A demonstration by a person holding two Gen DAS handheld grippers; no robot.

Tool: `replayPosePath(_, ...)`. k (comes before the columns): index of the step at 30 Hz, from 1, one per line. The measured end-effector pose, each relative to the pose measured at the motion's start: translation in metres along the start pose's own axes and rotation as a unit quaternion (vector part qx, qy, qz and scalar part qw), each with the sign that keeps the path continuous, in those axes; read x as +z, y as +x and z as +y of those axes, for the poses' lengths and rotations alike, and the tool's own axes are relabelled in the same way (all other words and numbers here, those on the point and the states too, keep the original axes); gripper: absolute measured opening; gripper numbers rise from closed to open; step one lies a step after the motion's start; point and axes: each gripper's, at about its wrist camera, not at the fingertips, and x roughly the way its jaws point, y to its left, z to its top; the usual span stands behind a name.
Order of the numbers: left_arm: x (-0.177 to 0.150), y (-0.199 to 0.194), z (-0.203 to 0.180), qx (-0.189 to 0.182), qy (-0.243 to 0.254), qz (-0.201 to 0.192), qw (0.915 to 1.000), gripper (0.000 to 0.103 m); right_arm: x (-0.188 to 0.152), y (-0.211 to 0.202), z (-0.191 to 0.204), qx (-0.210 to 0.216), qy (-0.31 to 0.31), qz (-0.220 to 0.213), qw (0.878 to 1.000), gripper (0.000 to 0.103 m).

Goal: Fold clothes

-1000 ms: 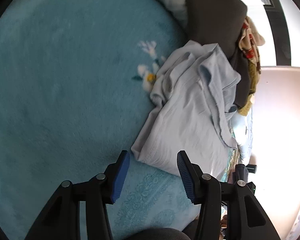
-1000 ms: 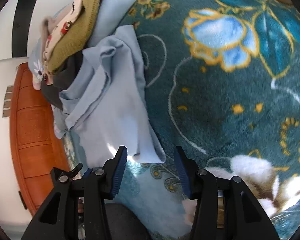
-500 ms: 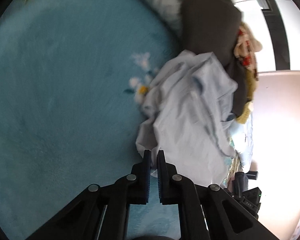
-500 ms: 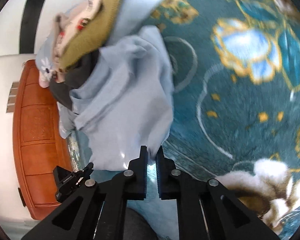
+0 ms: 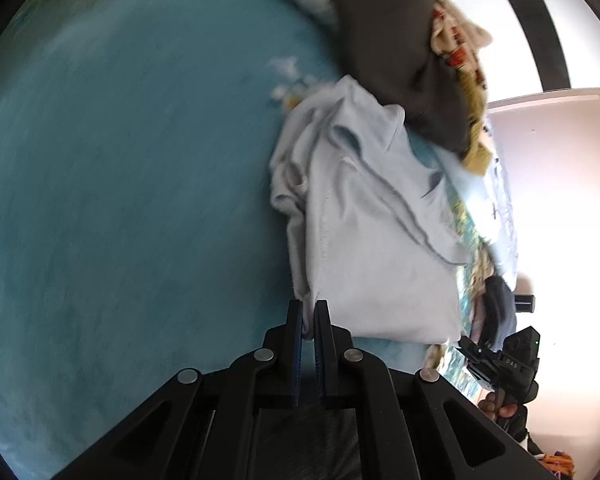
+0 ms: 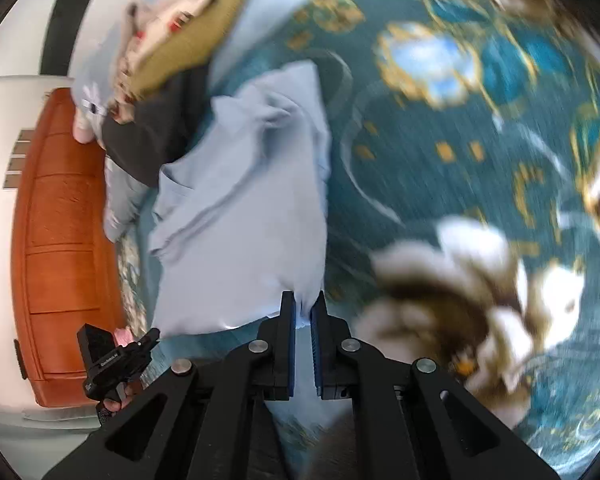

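A pale blue garment (image 5: 376,236) lies crumpled on a teal blanket (image 5: 120,200). My left gripper (image 5: 308,312) is shut on its near left corner, and the cloth is pulled taut up from the blanket. In the right wrist view the same pale blue garment (image 6: 244,216) hangs from my right gripper (image 6: 303,305), which is shut on its near right corner. The far end of the garment runs under a dark grey garment (image 5: 396,52). Each gripper shows at the edge of the other's view, my right gripper (image 5: 500,364) in a hand and my left gripper (image 6: 114,360) likewise.
A heap of clothes (image 6: 168,36) sits at the far end, with olive, patterned and dark grey (image 6: 156,136) pieces. The flowered blanket (image 6: 460,160) spreads to the right. An orange-brown wooden bed frame (image 6: 60,240) and a pale wall (image 5: 560,200) border the bed.
Both grippers went from open to shut on the pale blue garment's near corners. They then rose and drew the hem up off the blanket, stretching the cloth.
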Motion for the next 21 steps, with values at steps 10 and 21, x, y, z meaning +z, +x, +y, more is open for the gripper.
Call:
replayPosePath(10, -0.011, 0.008, 0.007, -0.013, -0.011, -0.001, 0.9999, 0.006, -0.005, 0.008, 0.004, -0.021, -0.013, 0.018, 1.000, 0.008)
replayPosePath(21, 0.034, -0.016, -0.009, -0.027, -0.005, -0.048, 0.9985, 0.019, 0.041, -0.020, 0.009, -0.032, -0.015, -0.038, 0.999, 0.028)
